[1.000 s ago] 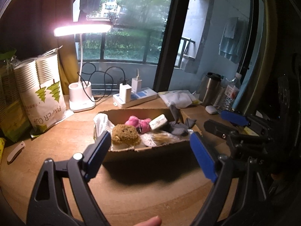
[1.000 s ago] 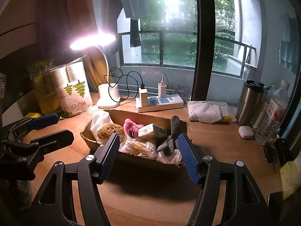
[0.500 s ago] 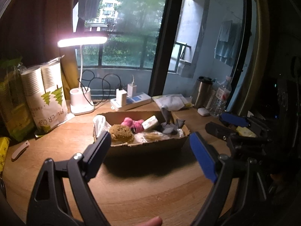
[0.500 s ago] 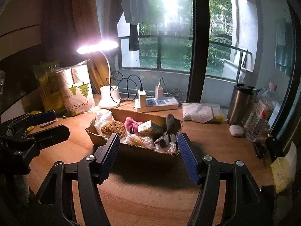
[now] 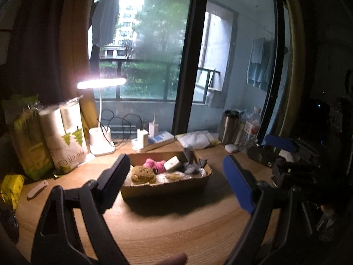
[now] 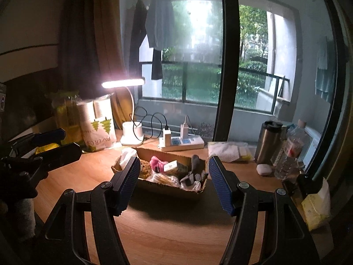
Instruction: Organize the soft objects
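An open cardboard box (image 5: 165, 185) sits mid-desk, holding a brown sponge (image 5: 142, 173), a pink fluffy piece (image 5: 154, 164), a white packet (image 5: 174, 163) and grey gloves (image 5: 192, 165). My left gripper (image 5: 174, 161) hovers well back from the box, its jaws opening with nothing between them. In the right wrist view the same box (image 6: 167, 187) lies ahead, with a white cloth (image 6: 126, 154) at its left end. My right gripper (image 6: 174, 161) is open and empty, also short of the box. Both grippers are side by side, apart from everything.
Behind the box stand a lit desk lamp (image 5: 101, 137), a power strip (image 5: 154, 141) with chargers and a paper-cup bag (image 5: 66, 141). To the right are a steel flask (image 6: 268, 141), a water bottle (image 6: 291, 150) and a white case (image 6: 263, 169). Bare wood lies in front.
Both grippers have drawn back and risen, so the box looks smaller and farther off. The left jaws stand slightly wider. Nothing in the box has moved.
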{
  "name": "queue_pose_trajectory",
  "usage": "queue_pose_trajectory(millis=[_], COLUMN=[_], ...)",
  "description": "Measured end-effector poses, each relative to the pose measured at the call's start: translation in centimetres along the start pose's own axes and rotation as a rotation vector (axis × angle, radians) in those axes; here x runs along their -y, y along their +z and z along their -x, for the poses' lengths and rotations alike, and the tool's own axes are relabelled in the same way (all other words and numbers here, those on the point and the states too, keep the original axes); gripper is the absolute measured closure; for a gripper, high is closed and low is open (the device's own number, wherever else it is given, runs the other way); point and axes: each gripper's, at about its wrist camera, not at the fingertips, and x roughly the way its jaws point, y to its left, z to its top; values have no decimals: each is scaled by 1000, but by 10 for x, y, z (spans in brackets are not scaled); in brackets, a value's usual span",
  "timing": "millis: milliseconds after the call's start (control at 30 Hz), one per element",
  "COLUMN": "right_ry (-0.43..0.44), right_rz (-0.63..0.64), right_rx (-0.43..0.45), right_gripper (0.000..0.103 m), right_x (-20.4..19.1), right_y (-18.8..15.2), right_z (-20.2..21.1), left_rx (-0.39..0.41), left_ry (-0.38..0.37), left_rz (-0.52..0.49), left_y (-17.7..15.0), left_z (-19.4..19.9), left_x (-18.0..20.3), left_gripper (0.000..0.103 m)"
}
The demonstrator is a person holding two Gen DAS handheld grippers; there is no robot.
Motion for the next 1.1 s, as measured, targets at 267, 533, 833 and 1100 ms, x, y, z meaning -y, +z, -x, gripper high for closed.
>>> queue_pose_trajectory(millis=[267,533,833,1100], right_ry=[-11,-31,-46,-52], right_rz=[-6,-14,-11,-8], right_rx=[56,114,162,167], right_gripper=[25,25,21,21], right_x=[-3,-1,-2,-3], right_y=[14,27,32,32], right_z=[32,59,78,79], left_rx=[82,101,129,144], left_ry=[4,30,42,45], left_rz=[-23,-28,-58,-69], left_y=[19,33,34,32], left_z=[33,48,53,55], left_x=[10,15,20,22], left_gripper=[0,0,0,0])
